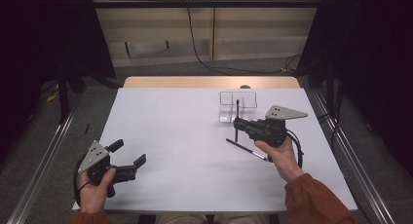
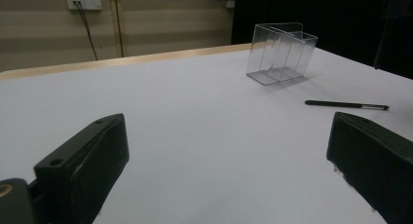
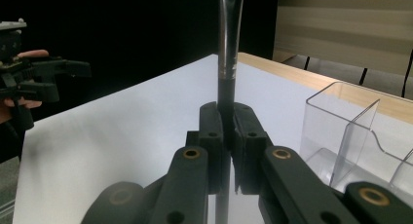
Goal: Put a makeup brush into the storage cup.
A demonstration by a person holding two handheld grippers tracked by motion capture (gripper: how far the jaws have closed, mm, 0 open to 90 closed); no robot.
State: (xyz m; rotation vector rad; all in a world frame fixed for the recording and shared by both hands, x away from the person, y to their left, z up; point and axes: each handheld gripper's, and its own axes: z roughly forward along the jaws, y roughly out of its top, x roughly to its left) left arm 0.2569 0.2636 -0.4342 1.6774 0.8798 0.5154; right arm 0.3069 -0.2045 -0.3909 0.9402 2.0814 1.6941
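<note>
Resting low at the left of the pale grey surface (image 1: 185, 151), the left tongs (image 1: 130, 153) stand wide open with nothing between the jaws, held in the person's left hand (image 1: 95, 187) well apart from the work; the left gripper view looks across bare surface between its two black jaws toward the far things. For the step in hand they would do best to keep out of the way, or be ready to steady the box if it slides. Further right, a second slim black pen with a pale tip (image 1: 246, 149) lies flat on the surface, just beside the right hand (image 1: 282, 158), waiting its turn. The right tongs (image 1: 237, 122) are closed on a slim black pen (image 1: 237, 118), which stands upright in the grip; the right gripper view shows the pads (image 3: 214, 136) pinching its shaft, with the barrel rising above them. This pen hangs just in front of the clear plastic box with inner dividers (image 1: 238, 104), which sits toward the far right of the surface. The likely step is lowering the pen into a compartment. Doing it well calls for keeping the pen vertical, carrying its lower end over the near wall, centring it above one compartment rather than a divider, and letting go only once the tip is well inside, since a light clear box may tip if nudged.
</note>
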